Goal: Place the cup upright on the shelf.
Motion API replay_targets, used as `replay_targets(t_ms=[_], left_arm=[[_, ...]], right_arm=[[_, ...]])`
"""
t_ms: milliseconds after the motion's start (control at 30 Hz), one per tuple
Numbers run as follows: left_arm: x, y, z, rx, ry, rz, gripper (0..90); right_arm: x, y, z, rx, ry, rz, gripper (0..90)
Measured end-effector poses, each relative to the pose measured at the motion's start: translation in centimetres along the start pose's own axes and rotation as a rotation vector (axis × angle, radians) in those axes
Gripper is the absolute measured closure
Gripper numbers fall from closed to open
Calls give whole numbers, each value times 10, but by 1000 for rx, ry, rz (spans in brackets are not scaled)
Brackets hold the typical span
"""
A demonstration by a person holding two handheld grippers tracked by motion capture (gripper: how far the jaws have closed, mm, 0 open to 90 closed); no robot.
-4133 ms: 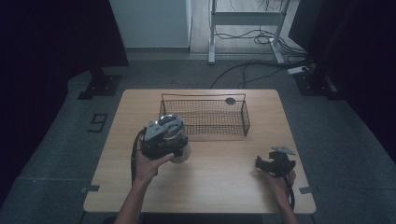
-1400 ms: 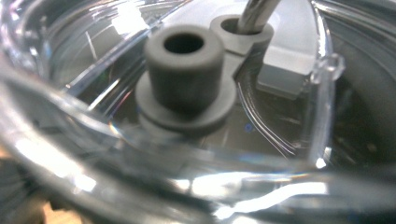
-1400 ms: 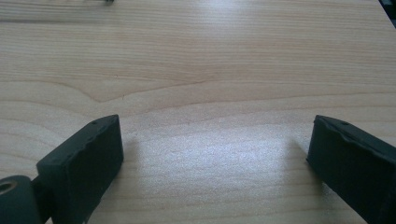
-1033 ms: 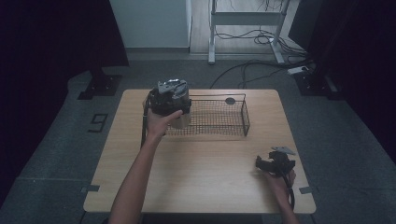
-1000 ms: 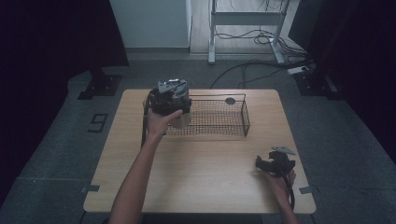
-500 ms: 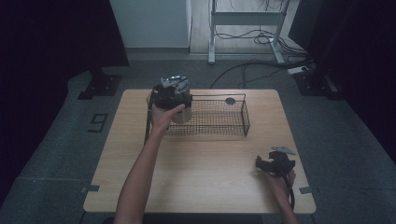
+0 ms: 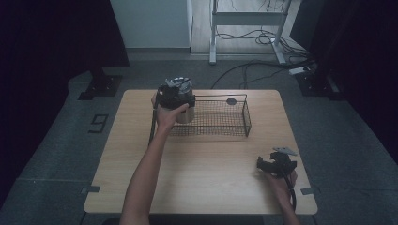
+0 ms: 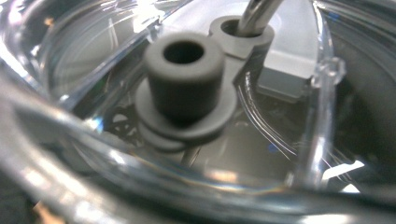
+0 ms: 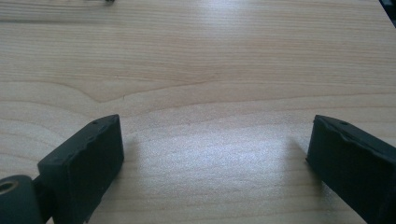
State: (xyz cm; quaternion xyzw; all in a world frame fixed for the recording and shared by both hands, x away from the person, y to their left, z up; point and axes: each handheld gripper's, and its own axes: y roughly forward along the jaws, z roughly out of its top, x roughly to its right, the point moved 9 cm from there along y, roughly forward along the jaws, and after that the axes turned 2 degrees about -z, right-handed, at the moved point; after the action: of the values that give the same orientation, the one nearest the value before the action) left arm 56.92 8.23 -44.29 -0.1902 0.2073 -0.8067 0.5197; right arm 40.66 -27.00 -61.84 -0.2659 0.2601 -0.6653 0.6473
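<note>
A clear cup-like container (image 7: 186,116) hangs under my left gripper (image 7: 180,101), which is shut on it over the left end of the black wire basket (image 7: 246,117). In the left gripper view its clear wall (image 8: 93,60) sits right at the lens. Inside are a grey tubular stopper (image 8: 184,79) and a metal rod (image 8: 254,14); the jaws themselves are hidden. My right gripper (image 7: 268,164) rests on the table near the front right, open. In the right gripper view my right gripper (image 9: 215,158) has only bare wood between its black jaws.
The wooden table (image 7: 202,178) stands on a dark floor. A small dark round disc (image 7: 231,101) lies by the basket's far right corner. Cables and a metal frame are on the floor behind the table.
The left hand carried the clear container from in front of the basket up to its left end, then moved slightly right and down. The right hand has stayed still.
</note>
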Motion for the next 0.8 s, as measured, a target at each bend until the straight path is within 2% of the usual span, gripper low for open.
replay_targets(t_ms=[33,133,233,433,567,800], left_arm=[[-3,3,-1,-1,-3,14,37],[-5,5,-3,-9,-2,20,37],[-10,13,-7,-22,-19,31,36],[-10,23,-15,-42,-10,41,36],[-9,31,-22,-52,-13,39,37],[-13,41,-33,-60,-23,62,37]], right_arm=[[0,0,0,0,-1,0,34],[0,0,0,1,0,0,35],[0,0,0,2,0,0,35],[0,0,0,2,-1,1,35],[0,0,0,2,-1,1,35],[0,0,0,2,-1,1,35]])
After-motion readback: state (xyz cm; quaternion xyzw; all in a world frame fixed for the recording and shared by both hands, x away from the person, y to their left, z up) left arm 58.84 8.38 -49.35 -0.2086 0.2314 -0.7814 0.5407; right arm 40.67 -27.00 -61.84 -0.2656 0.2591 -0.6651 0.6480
